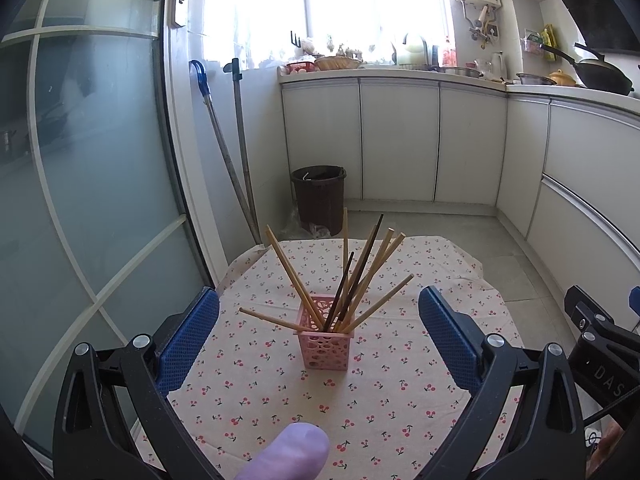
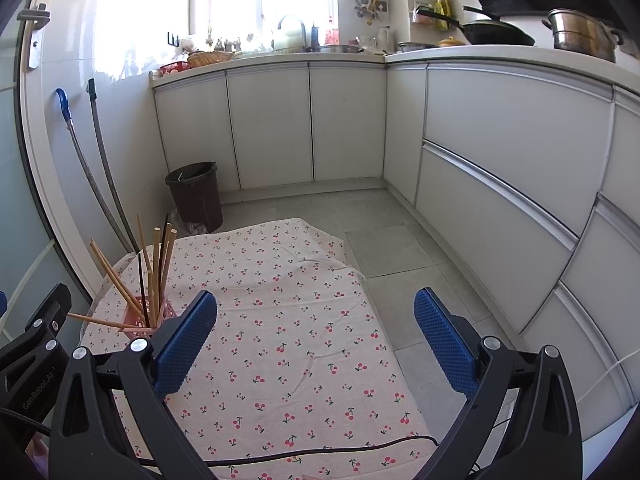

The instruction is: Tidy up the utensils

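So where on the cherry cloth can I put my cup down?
Bare cloth lies in front of the pink holder, toward the left gripper, and to its right, ahead of the right gripper. The chopsticks fan out above the holder, crowding it.

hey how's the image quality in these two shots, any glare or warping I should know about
Left wrist view: the window is blown out white, the cabinets bow from fisheye, and a blurred fingertip intrudes at the bottom. Right wrist view: same window glare, drawer fronts curve strongly, the chopsticks stay sharp.
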`<state>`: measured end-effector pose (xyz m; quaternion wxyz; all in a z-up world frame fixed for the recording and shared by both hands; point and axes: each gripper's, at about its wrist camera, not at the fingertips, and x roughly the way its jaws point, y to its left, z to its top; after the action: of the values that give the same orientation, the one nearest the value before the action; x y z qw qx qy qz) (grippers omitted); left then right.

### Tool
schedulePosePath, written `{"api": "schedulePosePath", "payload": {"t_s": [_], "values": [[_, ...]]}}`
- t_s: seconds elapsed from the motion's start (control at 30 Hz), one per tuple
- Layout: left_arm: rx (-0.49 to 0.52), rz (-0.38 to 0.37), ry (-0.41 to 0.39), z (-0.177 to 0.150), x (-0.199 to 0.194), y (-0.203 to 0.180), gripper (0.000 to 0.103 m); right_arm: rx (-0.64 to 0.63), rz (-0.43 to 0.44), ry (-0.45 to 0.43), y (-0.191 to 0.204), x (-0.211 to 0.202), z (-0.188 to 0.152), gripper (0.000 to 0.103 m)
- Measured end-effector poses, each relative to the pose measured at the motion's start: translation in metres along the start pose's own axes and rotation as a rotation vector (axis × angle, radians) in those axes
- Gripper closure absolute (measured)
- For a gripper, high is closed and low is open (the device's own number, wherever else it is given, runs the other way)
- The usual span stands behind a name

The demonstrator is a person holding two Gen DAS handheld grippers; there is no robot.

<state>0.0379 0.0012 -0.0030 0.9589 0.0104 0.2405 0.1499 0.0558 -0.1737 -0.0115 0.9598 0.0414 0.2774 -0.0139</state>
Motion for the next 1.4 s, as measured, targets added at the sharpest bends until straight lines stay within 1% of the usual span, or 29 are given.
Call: {"api": "schedulePosePath", "payload": {"t_s": [0.53, 1.0, 1.07, 1.23, 1.33, 1.4], "values": [[0.001, 0.011, 0.015, -0.001, 0.003, 0.0, 0.007, -0.002, 0.0, 0.017, 0.0, 0.003, -0.003, 0.007], [0.006, -0.004, 0.04, -0.004, 0.005, -0.004, 0.007, -0.008, -0.001, 0.043, 0.002, 0.009, -0.006, 0.007], [0.004, -0.009, 0.043, -0.004, 0.006, -0.004, 0.009, -0.009, -0.003, 0.048, 0.003, 0.011, -0.006, 0.007], [-0.004, -0.018, 0.021, -0.004, 0.003, -0.004, 0.014, -0.009, -0.005, 0.059, 0.002, 0.013, -0.007, 0.007], [0.0, -0.026, 0.027, -0.005, 0.003, -0.005, 0.017, -0.009, -0.006, 0.065, 0.002, 0.015, -0.008, 0.007], [0.003, -0.029, 0.029, -0.005, 0.004, -0.006, 0.018, -0.009, -0.006, 0.067, 0.002, 0.015, -0.008, 0.007]]}}
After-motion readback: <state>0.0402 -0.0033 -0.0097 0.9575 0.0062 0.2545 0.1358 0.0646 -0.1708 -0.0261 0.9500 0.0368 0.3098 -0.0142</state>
